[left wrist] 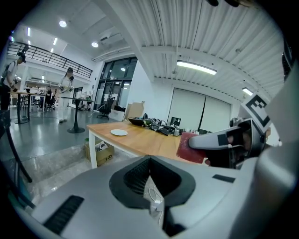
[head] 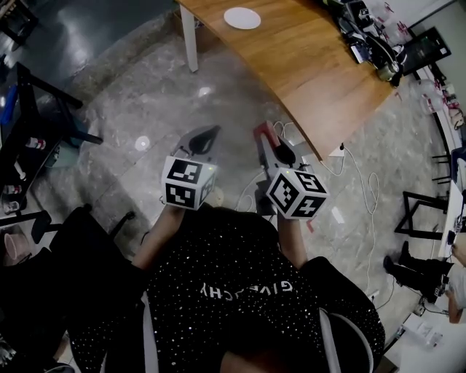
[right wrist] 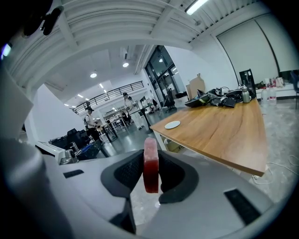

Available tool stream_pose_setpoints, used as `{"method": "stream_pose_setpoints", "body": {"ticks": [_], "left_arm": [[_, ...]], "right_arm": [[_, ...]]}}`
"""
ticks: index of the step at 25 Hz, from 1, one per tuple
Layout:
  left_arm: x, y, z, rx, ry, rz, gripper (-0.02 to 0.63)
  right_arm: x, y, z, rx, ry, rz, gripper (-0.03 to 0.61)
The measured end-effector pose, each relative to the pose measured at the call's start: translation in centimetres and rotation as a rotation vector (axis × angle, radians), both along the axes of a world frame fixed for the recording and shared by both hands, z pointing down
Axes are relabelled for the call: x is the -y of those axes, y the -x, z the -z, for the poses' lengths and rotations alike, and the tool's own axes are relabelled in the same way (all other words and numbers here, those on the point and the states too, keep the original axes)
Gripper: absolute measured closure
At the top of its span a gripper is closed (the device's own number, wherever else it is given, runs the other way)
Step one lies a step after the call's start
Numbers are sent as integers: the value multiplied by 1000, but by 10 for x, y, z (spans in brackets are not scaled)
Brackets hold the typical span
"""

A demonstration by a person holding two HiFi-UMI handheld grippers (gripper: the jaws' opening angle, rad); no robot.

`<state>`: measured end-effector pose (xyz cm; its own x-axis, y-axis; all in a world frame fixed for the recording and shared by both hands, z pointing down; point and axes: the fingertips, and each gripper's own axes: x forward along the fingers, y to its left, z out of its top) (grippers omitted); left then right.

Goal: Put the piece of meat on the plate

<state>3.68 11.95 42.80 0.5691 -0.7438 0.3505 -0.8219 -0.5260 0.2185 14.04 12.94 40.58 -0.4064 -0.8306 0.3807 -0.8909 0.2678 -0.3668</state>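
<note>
While right claw (right wrist: 150,173) clamps meat (right wrist: 151,163): slab upright, edge-on in jaws
Left claw (left wrist: 149,159): closed, empty
Plate (right wrist: 172,124): ahead, far end of table (right wrist: 224,135), well apart
Nearer claw: right

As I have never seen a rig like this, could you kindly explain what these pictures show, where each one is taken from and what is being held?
There is no robot here: a person holds a two-jaw gripper in each hand. The head view looks down from the person's head. The other two views come from cameras riding on each gripper. The right gripper is shut on a red piece of meat. The left gripper is shut on nothing. Both are above the floor, short of the wooden table. A white plate lies empty near one end of it, and clutter sits at the other.
</note>
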Motion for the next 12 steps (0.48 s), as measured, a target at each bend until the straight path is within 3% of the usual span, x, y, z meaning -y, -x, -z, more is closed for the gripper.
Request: {"method": "stream_pose_setpoints", "body": {"ticks": [12], "left_arm": [[-4,-4,-2,-16,15,9,604]], "right_arm": [[-4,-8,-4,-6,15,-16,482]]}}
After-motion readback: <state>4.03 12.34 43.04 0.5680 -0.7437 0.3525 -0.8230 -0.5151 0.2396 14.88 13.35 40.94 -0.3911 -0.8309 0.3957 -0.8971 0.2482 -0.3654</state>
